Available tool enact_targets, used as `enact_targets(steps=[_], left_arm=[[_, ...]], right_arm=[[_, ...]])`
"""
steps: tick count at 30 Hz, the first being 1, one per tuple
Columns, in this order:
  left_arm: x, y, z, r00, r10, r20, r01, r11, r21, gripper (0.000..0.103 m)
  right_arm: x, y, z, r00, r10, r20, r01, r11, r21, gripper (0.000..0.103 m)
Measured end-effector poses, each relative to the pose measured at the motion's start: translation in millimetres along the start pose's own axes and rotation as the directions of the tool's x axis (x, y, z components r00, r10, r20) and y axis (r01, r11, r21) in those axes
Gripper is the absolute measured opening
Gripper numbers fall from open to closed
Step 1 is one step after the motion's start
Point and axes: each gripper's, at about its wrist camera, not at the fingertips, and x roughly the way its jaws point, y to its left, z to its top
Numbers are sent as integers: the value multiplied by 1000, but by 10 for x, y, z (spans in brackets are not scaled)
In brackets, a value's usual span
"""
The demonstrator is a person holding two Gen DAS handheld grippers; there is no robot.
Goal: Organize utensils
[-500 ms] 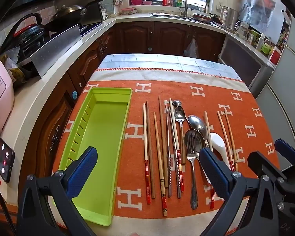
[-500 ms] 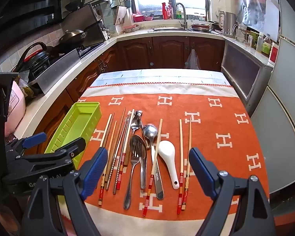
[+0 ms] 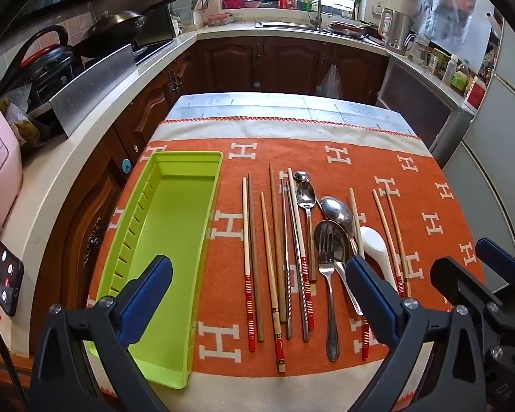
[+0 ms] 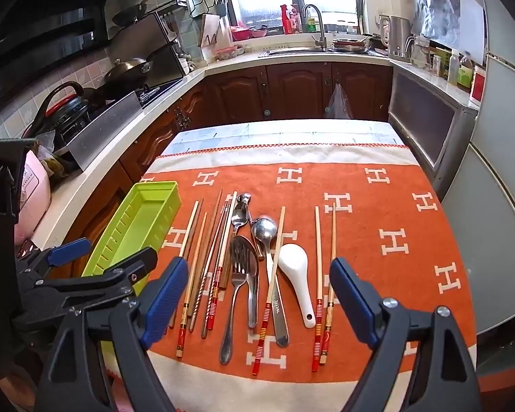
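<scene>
Utensils are laid in a tight row on the orange cloth, right of the empty green tray | left gripper and right gripper are held wide, nothing gripped | risk: overlapped fork and spoons may be dragged together.

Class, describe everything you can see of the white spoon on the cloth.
The white spoon looks like glossy ceramic, a short soup spoon with a deep oval bowl and a small hole near its handle end. It lies bowl up on the orange cloth, between a red-tipped chopstick and a pair of chopsticks, ungripped.
</scene>
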Motion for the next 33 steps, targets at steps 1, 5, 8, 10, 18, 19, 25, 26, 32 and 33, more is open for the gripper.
enact_targets(steps=[1, 5, 8, 10, 18, 19, 25, 26, 32, 33], left_arm=[[-8, -1, 0, 1000, 3, 4, -3, 1000, 0, 100], [-13, -13, -13, 1000, -1, 4, 1, 1000, -6, 100], [-12, -21, -21, 1000, -13, -3, 13, 1000, -18, 100], [-22, -31, -26, 1000, -5, 1, 5, 1000, -14, 100], [-99, -33, -44, 1000, 6, 24, -6, 1000, -11, 100], [-108, -33, -48, 1000, 8, 26, -7, 1000, -13, 100], [-151, -8, -58, 999, 18, 37, -17, 1000, -26, 100], [-161, -14, -65, 999, 20, 40, -19, 999, -28, 100], [-196, 2, -65, 999, 6, 41, -5, 1000, -29, 100], [-208, 0, -67, 999, 2, 42, 0, 1000, -28, 100]], right_arm=[[-4, -1, -1, 1000, 2, 1, -2, 1000, 2, 86], [-7, -3, -5, 1000, 2, 4, -3, 1000, 2, 86], [-30, -26, -18, 1000, 4, 13, -4, 1000, 7, 86], [-49, -20, -12, 1000, 3, 14, -3, 1000, 6, 86], [-96, -35, -34, 1000, 9, 23, -10, 1000, 10, 86], [-99, -35, -33, 1000, 10, 23, -10, 1000, 10, 85], [-110, -39, -31, 1000, 12, 24, -13, 1000, 12, 84], [-109, -37, -30, 1000, 12, 25, -12, 1000, 11, 84], [-176, -39, -59, 999, 14, 37, -14, 1000, 9, 84], [-190, -35, -62, 999, 15, 39, -15, 1000, 9, 84]])
